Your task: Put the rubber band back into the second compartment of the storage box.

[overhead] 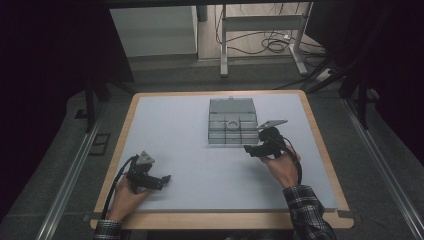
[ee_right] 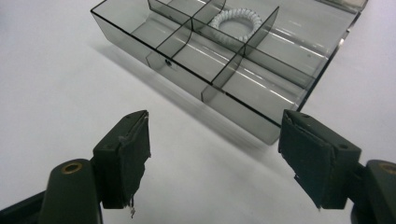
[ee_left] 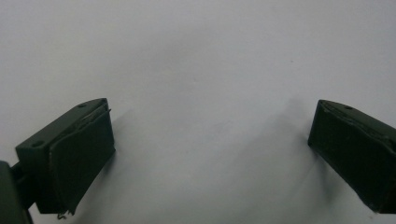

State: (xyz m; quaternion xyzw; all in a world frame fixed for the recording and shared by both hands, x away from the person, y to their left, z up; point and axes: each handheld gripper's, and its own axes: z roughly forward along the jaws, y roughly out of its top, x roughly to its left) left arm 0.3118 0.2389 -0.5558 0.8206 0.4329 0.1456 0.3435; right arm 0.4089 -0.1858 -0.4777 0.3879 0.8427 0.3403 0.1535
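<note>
Both tongs stand wide and empty, the right tongs (ee_right: pixel 212 158) just short of the clear divided box (ee_right: pixel 187 70), judged light, rigid, slippery, best gripped by its near wall

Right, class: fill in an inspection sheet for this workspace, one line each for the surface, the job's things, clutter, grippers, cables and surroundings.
Surface: pale grey tabletop with a wooden edge, bare around the box.
Job's things: clear grey plastic compartment box, lid open; white coiled ring lying in one far compartment.
Clutter: nothing seen.
Grippers: left gripper open over bare table; right gripper open, nothing between the jaws, facing the box and apart from it.
Cables: black gripper cable at the left hand; loose black cables on the floor beyond the table.
Surroundings: grey metal frame legs, dark room.
</note>
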